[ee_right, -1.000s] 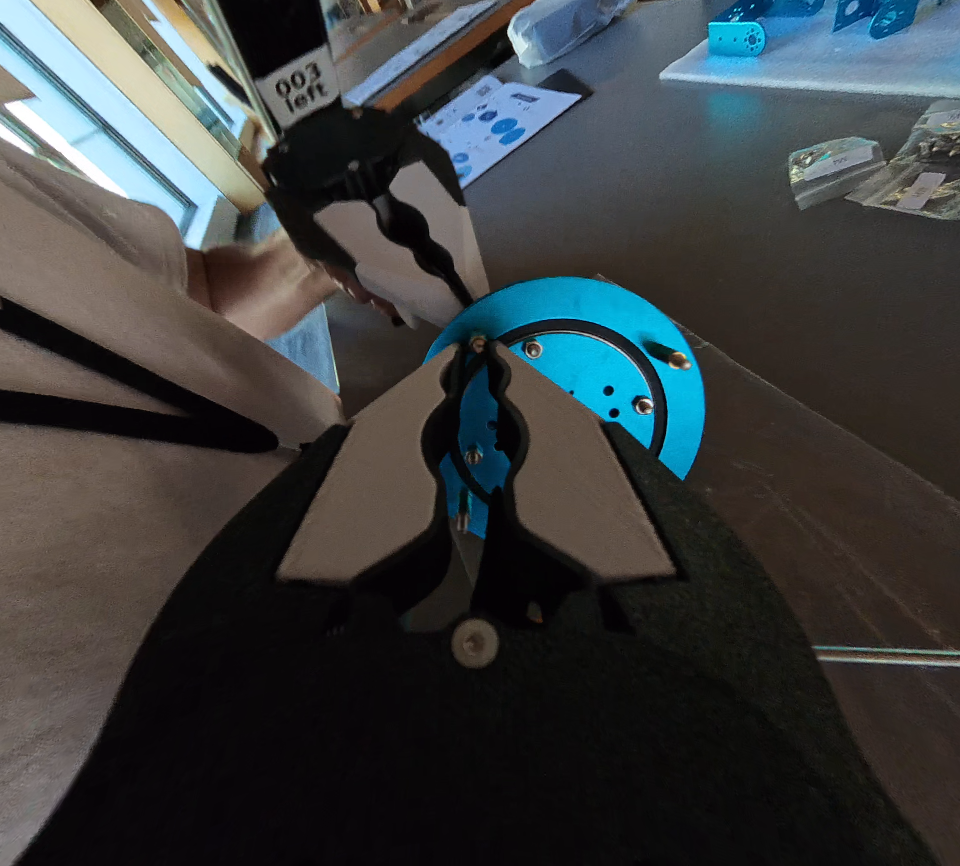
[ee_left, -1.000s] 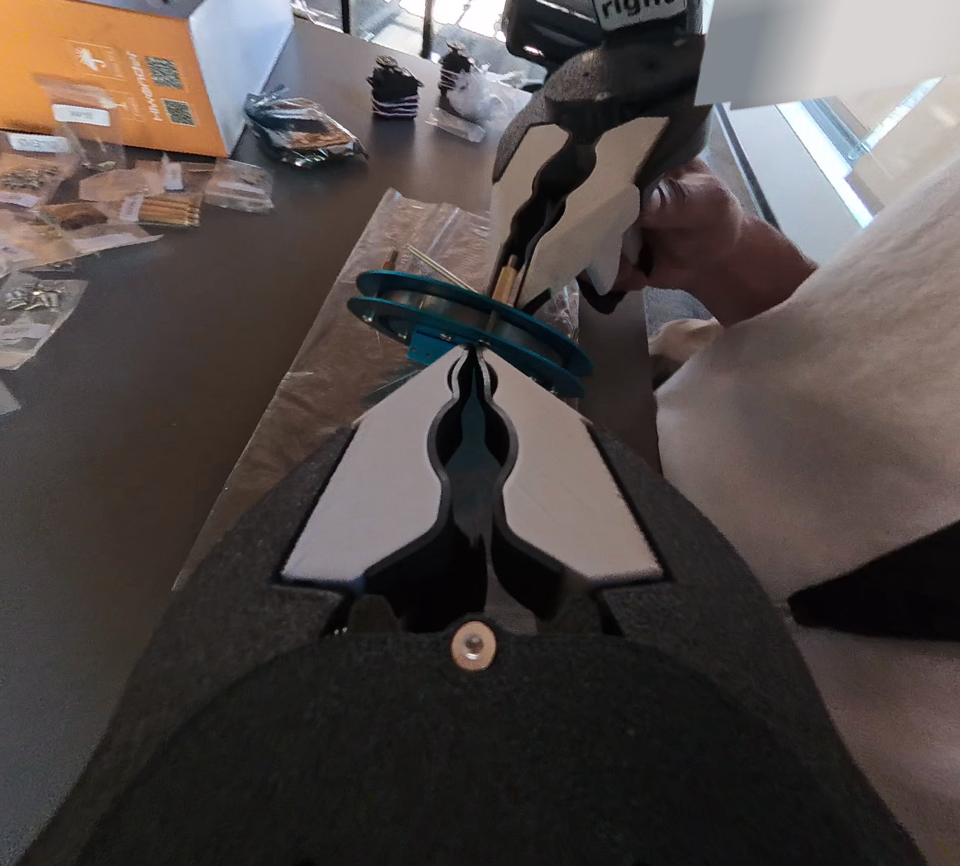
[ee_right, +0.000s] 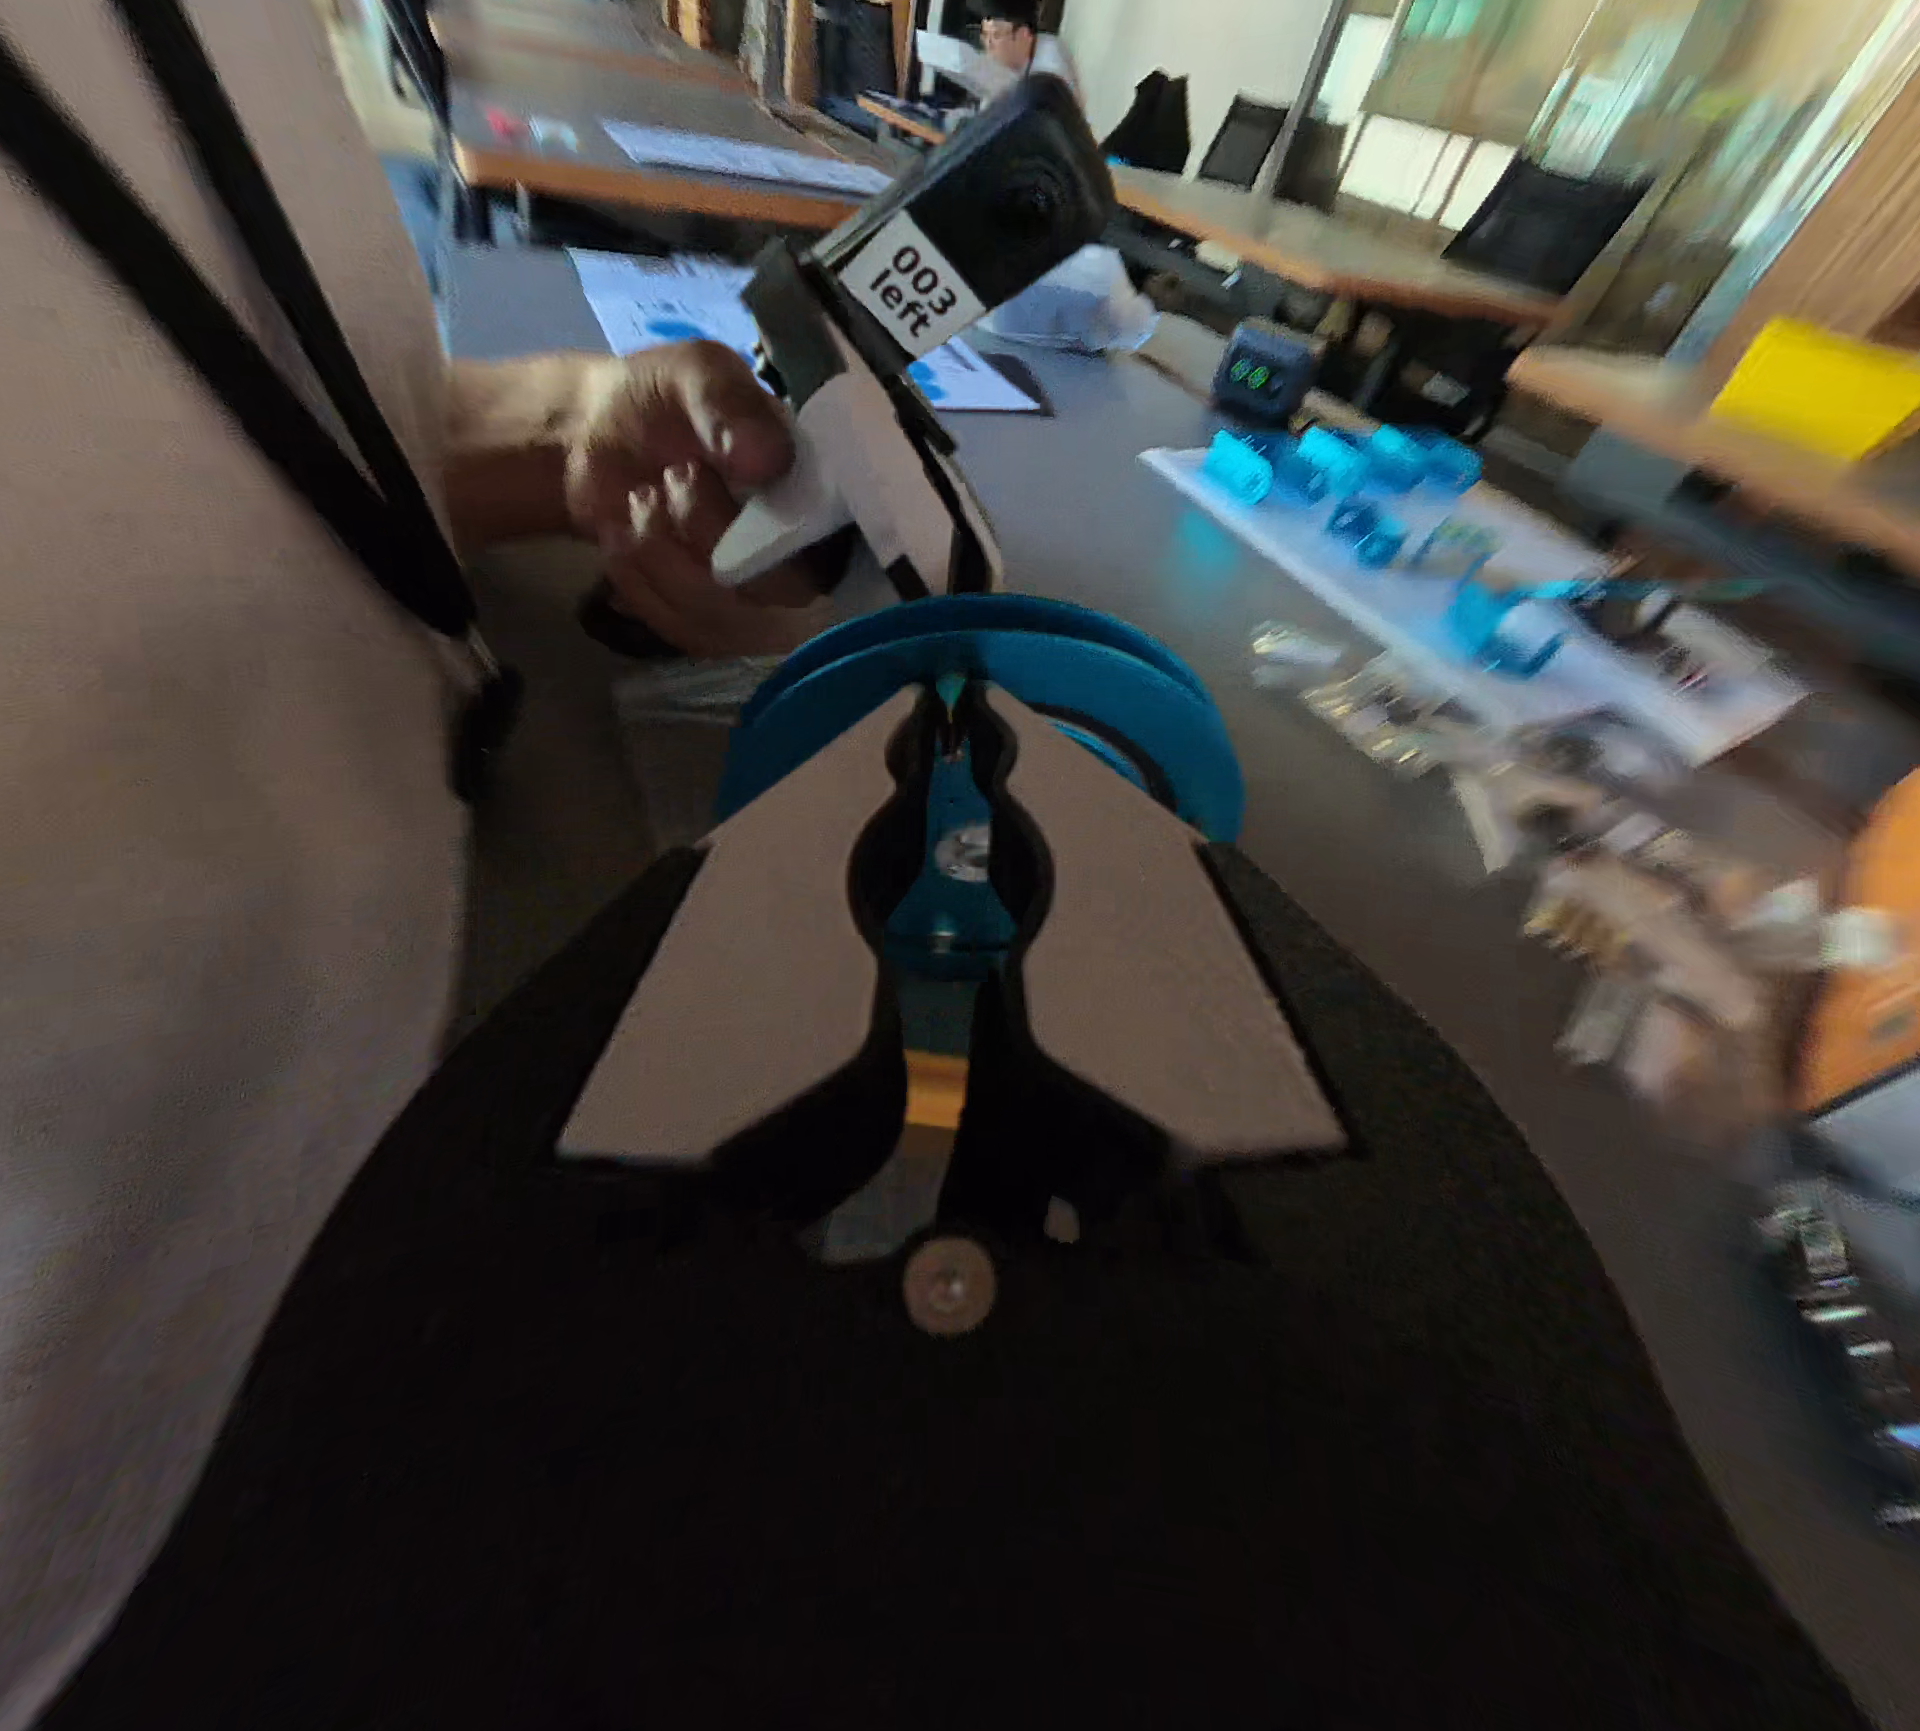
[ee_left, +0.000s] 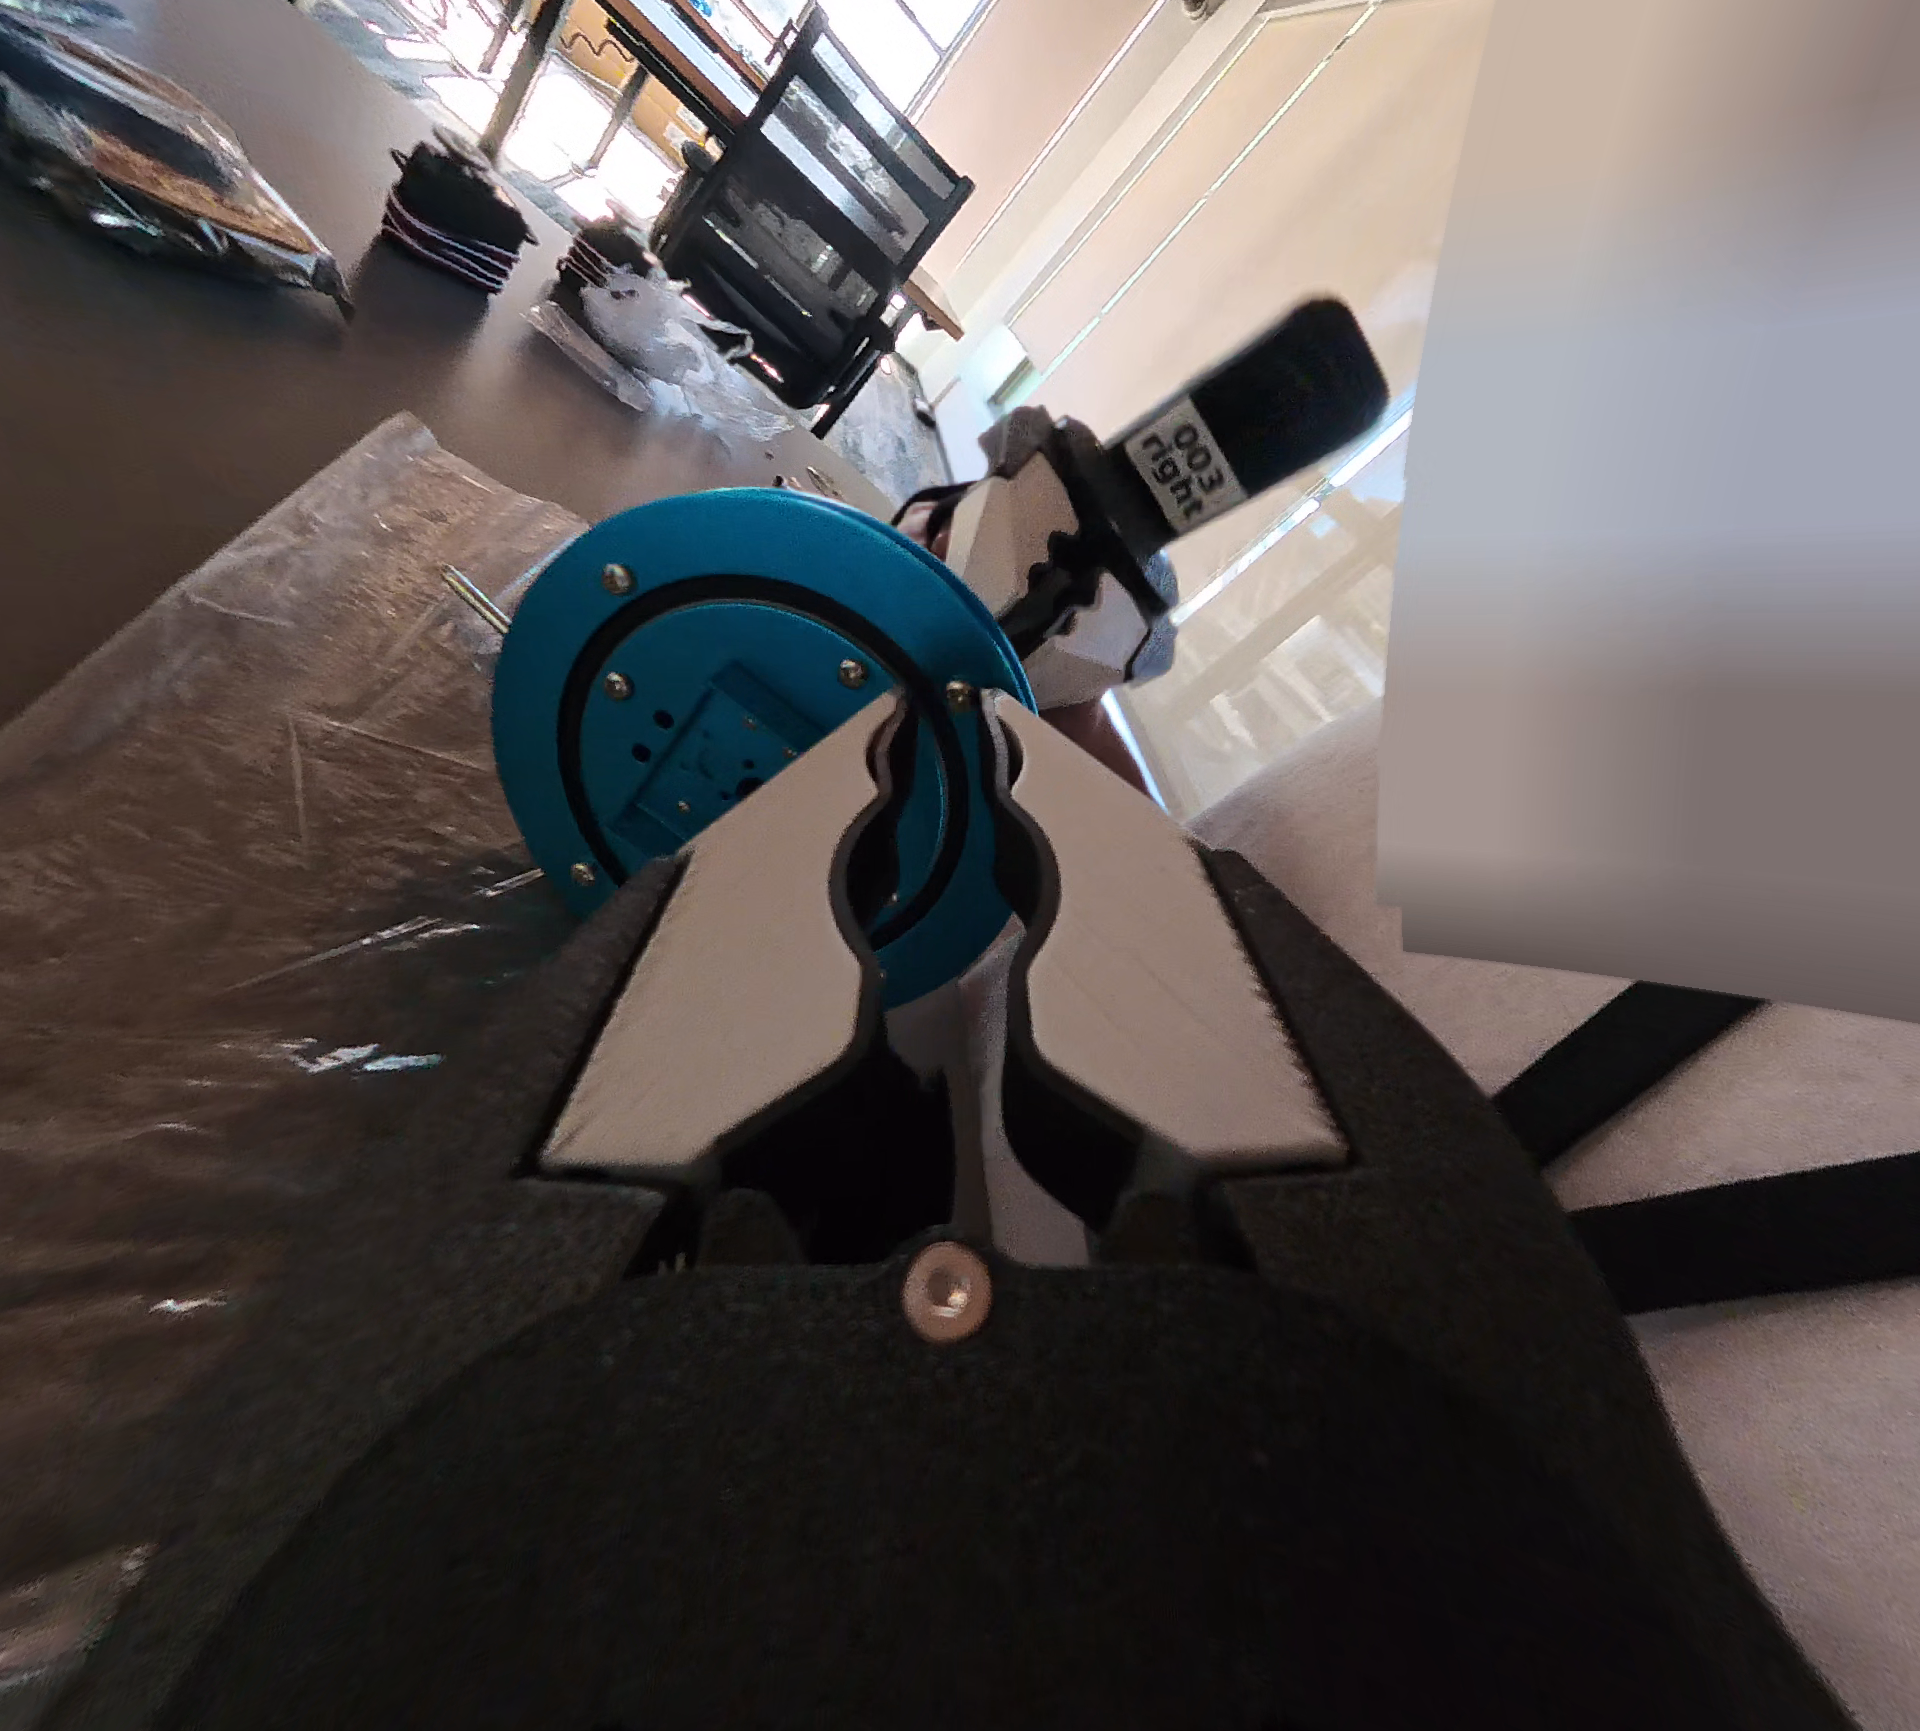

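A blue disc assembly [ee_left: 727, 694], two round plates joined by brass standoffs, is held in the air between both grippers. In the left wrist view its face with screws shows, tilted on edge. My left gripper [ee_left: 945, 715] is shut on its rim. My right gripper [ee_left: 1013, 632] grips the far side of it. In the right wrist view the discs [ee_right: 1143, 705] appear edge-on. My right gripper [ee_right: 951, 694] is shut on a blue bracket and brass standoff between the plates. My left gripper [ee_right: 961, 575] pinches the top rim, held by a hand [ee_right: 665, 455].
A clear plastic sheet [ee_left: 260, 798] lies on the dark table [ee_left: 156, 351] below. Black servos [ee_left: 447, 216] and bagged parts [ee_left: 135, 164] sit farther back. Blue brackets on a white sheet [ee_right: 1351, 476] and small bags [ee_right: 1403, 725] lie to the right. The person's torso [ee_right: 208, 746] is close on the left. Left and right tips are no more than a few centimetres apart.
The disc assembly has been turned from lying flat to standing on edge. Both grippers rotated with it and kept their hold. The right view is blurred by motion.
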